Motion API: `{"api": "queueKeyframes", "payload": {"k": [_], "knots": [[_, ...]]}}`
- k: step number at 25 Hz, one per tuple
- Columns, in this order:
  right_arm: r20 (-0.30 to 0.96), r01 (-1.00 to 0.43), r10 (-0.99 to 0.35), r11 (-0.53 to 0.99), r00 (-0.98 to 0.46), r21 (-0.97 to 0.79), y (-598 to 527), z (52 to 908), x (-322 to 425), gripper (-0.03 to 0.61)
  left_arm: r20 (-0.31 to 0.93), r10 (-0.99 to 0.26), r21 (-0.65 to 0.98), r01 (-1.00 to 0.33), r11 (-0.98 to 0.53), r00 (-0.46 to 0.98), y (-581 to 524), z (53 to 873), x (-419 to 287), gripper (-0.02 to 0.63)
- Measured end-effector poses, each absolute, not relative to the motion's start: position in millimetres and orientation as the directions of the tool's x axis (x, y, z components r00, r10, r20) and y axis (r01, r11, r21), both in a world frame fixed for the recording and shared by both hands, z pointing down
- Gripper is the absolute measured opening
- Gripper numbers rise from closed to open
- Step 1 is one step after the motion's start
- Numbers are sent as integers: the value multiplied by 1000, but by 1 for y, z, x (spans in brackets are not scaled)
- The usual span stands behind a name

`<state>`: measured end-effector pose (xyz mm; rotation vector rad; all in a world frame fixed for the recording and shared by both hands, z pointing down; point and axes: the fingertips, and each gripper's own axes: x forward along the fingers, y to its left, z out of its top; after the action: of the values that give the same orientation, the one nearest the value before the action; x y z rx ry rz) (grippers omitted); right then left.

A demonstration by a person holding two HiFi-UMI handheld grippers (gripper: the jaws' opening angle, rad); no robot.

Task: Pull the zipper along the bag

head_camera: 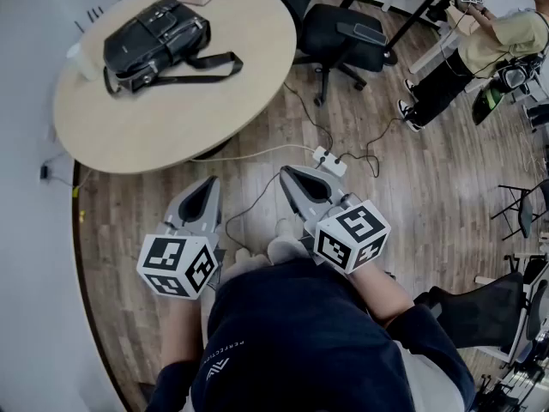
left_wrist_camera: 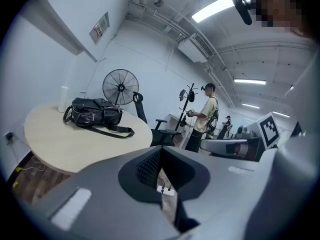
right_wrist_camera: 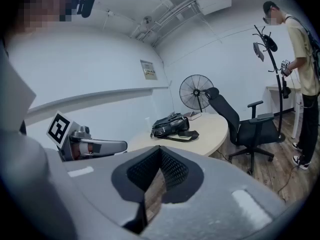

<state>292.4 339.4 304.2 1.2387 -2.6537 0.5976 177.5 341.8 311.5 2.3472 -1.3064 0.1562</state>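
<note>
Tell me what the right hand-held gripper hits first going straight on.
Likely the near edge of the round table, before the black bag; height is unclear, so the right hand-held gripper might pass under it.

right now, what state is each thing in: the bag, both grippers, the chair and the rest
bag, lying on the round table, strap loose; open or closed, cannot tell
left gripper, shut, empty, over the floor short of the table
right gripper, shut, empty, beside the left one
office chair, empty, beside the table
power strip, on the floor, cables plugged in
</note>
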Motion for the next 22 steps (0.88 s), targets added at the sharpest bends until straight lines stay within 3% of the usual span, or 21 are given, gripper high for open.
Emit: {"api": "queueKeyframes", "payload": {"k": [22], "knots": [[287, -608, -536, 702, -794, -371, 287, 320, 325, 2, 319, -891, 325, -921, -216, 322, 323, 315, 186, 14]]}}
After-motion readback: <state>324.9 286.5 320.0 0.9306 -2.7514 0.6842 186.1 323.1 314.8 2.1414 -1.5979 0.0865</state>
